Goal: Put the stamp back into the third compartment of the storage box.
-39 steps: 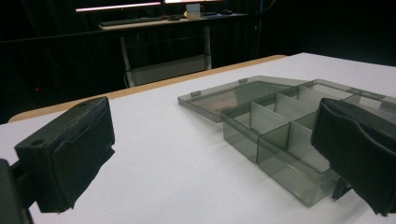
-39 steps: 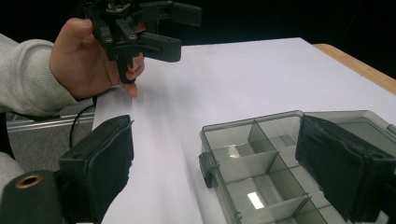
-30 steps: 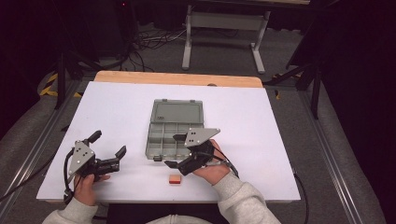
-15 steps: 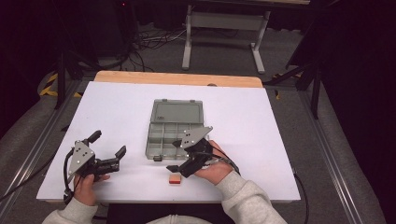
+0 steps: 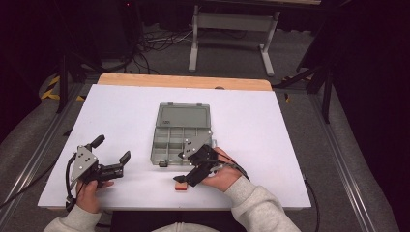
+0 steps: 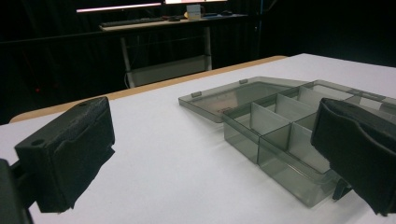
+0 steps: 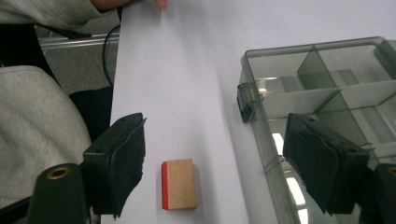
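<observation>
High view: a person is sitting at the near edge of a white-topped table [image 5: 145,106] with a light wooden strip along its far edge, holding a two-jaw gripper in each hand.
Organiser: a translucent grey plastic compartment box [image 5: 181,133] is lying near the middle of the table with its lid folded open flat on the far side; the compartments are looking empty in the left gripper view [image 6: 280,126] and the right gripper view [image 7: 327,79].
Latch: a small dark clip [image 7: 245,101] is sticking out from the box's near wall.
Block: a small rectangular tan wooden block with one red edge [image 5: 181,185] is lying flat on the table near its front edge, just in front of the box and apart from it.
Left gripper [image 5: 112,151]: it is sitting low over the table's left part, well apart from the box, held by the left hand [image 5: 89,189]; its jaws are standing wide apart with nothing between them, and in its own view the table and the box's corner are showing in the gap.
Right gripper [image 5: 193,164]: it is hovering at the box's near edge, held by the right hand [image 5: 220,171], pointing down and toward the person.
Right jaws: they are standing apart and holding nothing; in the right gripper view the block [image 7: 179,184] is lying on the table between them, nearer one pad, not touching either, while the other pad is overlapping the box's front wall.
Sleeves: light grey knit cuffs [image 5: 251,205] are coming in from the bottom.
</observation>
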